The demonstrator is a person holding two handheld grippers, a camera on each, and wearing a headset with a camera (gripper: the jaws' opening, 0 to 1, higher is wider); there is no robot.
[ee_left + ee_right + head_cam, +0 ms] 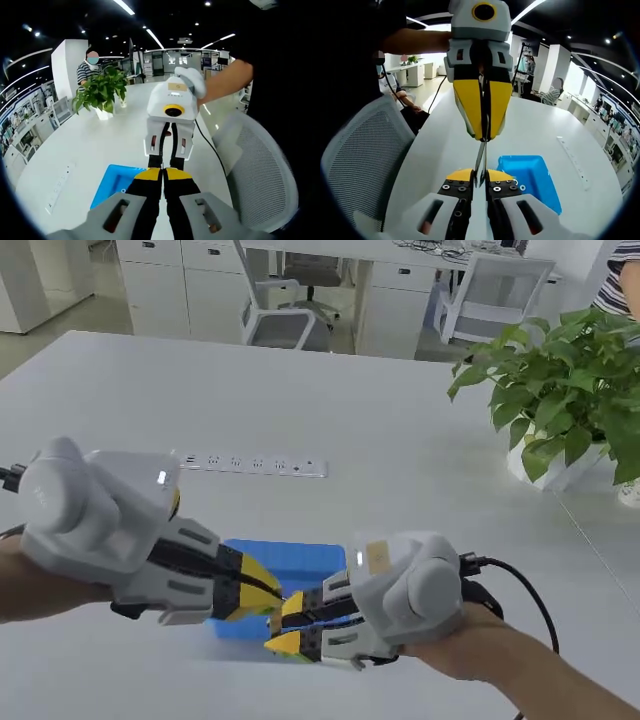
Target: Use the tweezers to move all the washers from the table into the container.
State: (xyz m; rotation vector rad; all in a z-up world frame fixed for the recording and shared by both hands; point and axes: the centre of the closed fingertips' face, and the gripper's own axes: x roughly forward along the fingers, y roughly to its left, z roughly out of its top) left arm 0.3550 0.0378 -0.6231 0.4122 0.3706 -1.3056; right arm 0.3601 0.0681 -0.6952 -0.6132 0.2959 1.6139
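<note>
White and matte, the table (300, 400) carries a flat power strip (255, 464) and a leafy potted plant (560, 390). In the head view the left gripper (270, 598) and right gripper (292, 624) meet tip to tip over the blue plastic container (290, 565), hiding what lies between them. The right gripper view reveals it: thin metal tweezers (480, 157) clamped in the left's yellow fingers (470, 110). Their lower end sits between the right's nearly closed fingers (460, 176); whether those press it, I cannot tell.
</note>
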